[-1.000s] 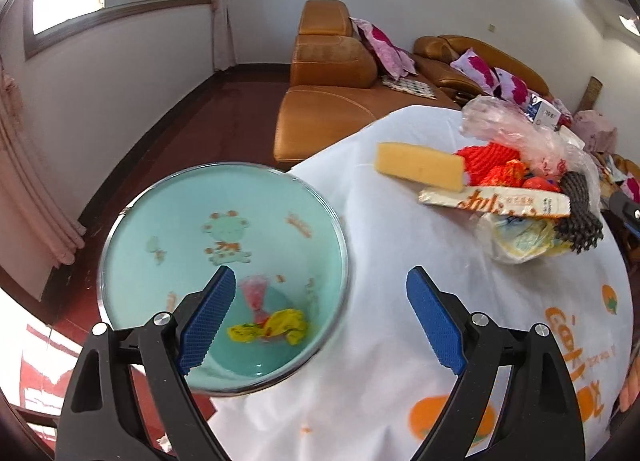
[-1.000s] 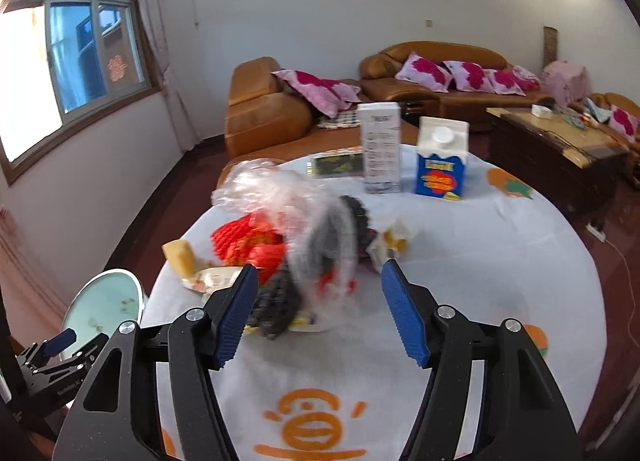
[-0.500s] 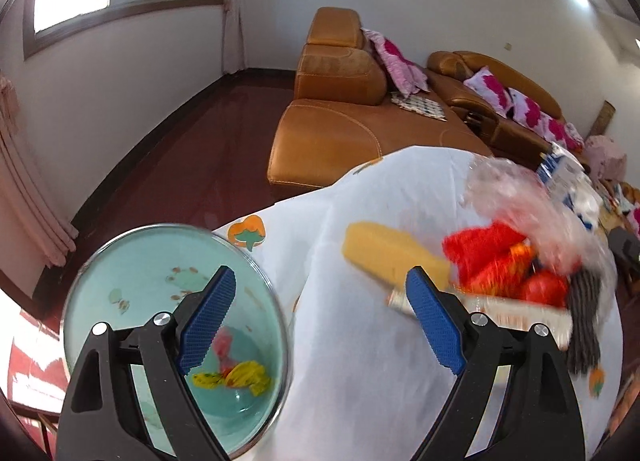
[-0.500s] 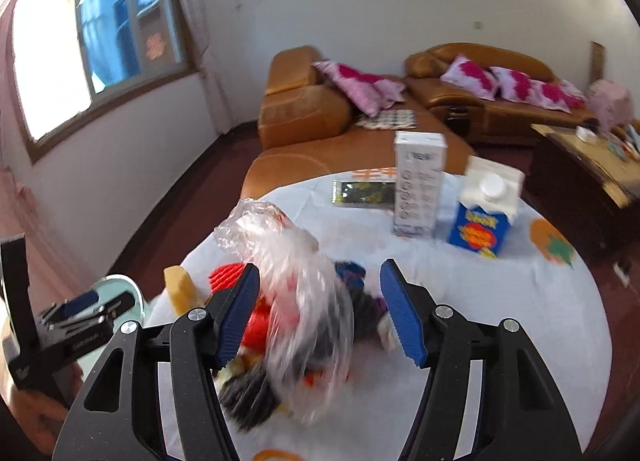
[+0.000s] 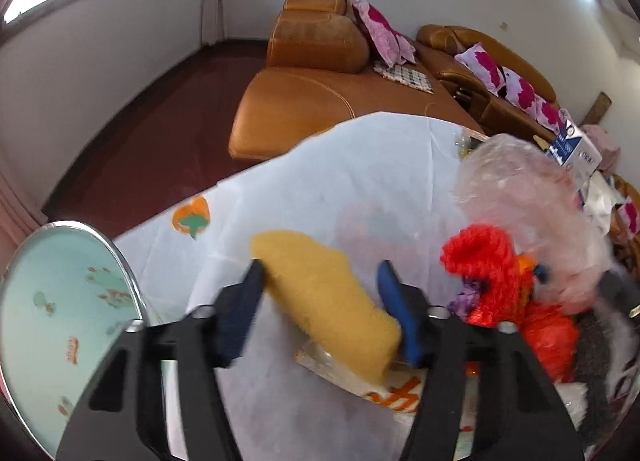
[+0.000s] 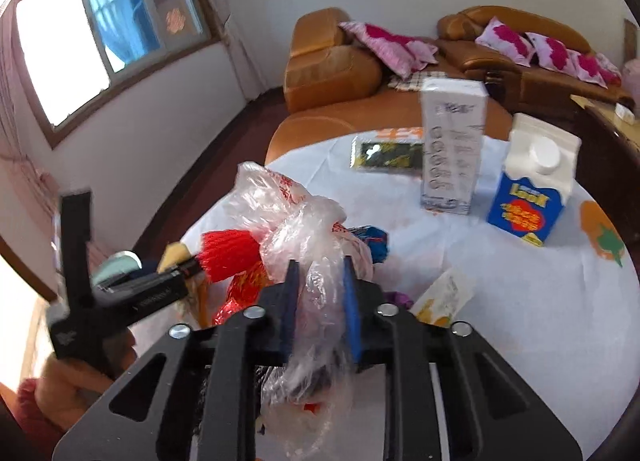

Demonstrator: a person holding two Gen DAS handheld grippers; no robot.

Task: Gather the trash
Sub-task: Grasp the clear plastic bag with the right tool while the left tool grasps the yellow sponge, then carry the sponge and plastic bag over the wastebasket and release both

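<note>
Both hand-held grippers advanced: right hand-held gripper (image 6: 318, 301) clamped on crinkled clear plastic bag (image 6: 304, 221); left hand-held gripper (image 5: 320, 309) closing around, not yet pinching, yellow oblong sponge (image 5: 324, 297). Seat pads squarely before lifting.

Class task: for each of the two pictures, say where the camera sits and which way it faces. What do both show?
Left wrist: on the left gripper, looking down along its closing fingers at the yellow sponge between them.
Right wrist: on the right gripper, shut on the plastic bag; a hand shows.
Shared: sponge, bag, red netting, white tablecloth, sofa.
</note>
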